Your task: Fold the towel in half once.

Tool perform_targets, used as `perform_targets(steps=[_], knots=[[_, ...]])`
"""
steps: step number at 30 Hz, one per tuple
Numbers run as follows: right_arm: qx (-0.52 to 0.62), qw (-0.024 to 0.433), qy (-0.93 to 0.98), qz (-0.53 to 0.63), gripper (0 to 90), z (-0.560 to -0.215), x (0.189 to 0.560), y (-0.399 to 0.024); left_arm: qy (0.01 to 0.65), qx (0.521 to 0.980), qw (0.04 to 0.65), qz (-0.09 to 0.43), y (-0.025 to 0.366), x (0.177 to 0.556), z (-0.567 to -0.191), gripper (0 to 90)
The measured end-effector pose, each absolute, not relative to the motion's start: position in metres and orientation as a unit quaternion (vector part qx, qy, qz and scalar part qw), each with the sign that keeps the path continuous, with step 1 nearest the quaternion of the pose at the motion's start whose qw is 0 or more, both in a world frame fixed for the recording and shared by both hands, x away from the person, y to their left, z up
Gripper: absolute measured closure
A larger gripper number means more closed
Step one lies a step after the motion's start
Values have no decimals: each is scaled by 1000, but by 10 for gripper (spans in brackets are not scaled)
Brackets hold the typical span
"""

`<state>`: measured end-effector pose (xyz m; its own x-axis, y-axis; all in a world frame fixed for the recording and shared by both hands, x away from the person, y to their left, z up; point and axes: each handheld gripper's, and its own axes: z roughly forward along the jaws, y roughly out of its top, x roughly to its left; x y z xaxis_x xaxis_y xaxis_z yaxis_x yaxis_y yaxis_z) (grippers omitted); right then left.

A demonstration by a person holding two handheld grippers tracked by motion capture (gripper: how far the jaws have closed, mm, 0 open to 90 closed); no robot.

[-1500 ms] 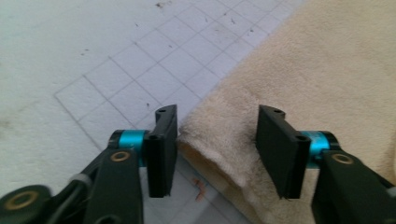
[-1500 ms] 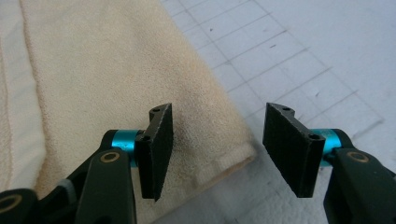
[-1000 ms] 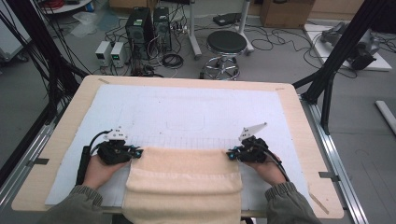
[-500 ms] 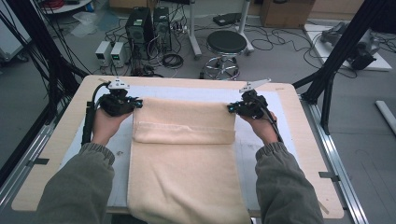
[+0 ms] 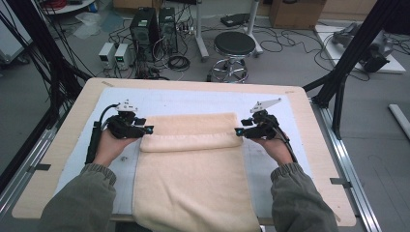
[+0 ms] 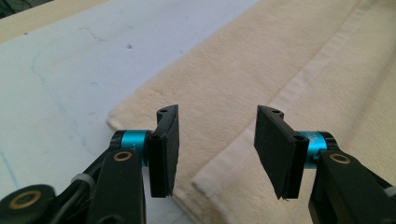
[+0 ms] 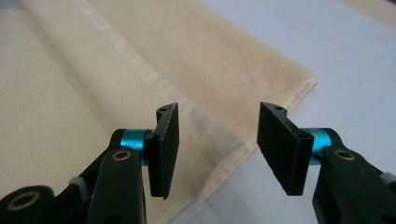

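The towel [image 5: 193, 164] lies cream-coloured down the middle of the table, on the pale blue mat [image 5: 183, 99]. Its far edge is folded back toward me into a thick band across the full width; the near end hangs off the table's front edge btwn my forearms. Fold looks even, corners roughly square w/ the layer under them.

My left gripper [image 5: 145, 129] sits just beside the fold's left corner, jaws apart, nothing btwn the pads. They've just been opening. In the left gripper view my left gripper [image 6: 217, 140] looks down on that corner: two layers w/ a woven hem stripe, cloth lying below the gap and clear of the pads [image 6: 168, 149].

My right gripper [image 5: 240, 131] is the mirror of it at the fold's right corner, jaws likewise apart and just been opening, not pinching anything. In the right gripper view my right gripper [image 7: 217, 142] hangs over the corner edge where towel meets mat, no contact w/ the pads [image 7: 282, 147].

Mat covers most of the wooden table [image 5: 63, 159]. Beyond the far edge, on the floor: a round black stool [image 5: 234, 46], PC towers [image 5: 154, 21] and loose cables.
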<state>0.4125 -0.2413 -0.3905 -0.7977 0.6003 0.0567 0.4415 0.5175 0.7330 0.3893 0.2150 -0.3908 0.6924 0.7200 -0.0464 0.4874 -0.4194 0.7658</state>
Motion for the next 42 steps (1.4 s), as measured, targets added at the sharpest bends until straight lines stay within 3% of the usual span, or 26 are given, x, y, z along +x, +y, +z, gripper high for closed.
perform_targets(steps=[9, 12, 17, 24, 32, 42], knots=[[301, 97, 873, 371, 497, -420, 407, -236, 375, 831, 388, 134, 224, 374, -421, 501], [294, 94, 881, 359, 575, -424, 407, -232, 369, 840, 377, 127, 223, 372, -426, 565], [273, 91, 890, 354, 782, -419, 403, -225, 351, 845, 380, 136, 219, 367, -424, 783], [243, 83, 896, 362, 846, -404, 388, -225, 338, 833, 411, 152, 225, 351, -407, 819], [185, 95, 895, 395, 857, -370, 334, -231, 298, 825, 447, 175, 237, 300, -390, 817], [154, 79, 888, 427, 836, -364, 235, -251, 225, 844, 466, 143, 235, 197, -388, 813]])
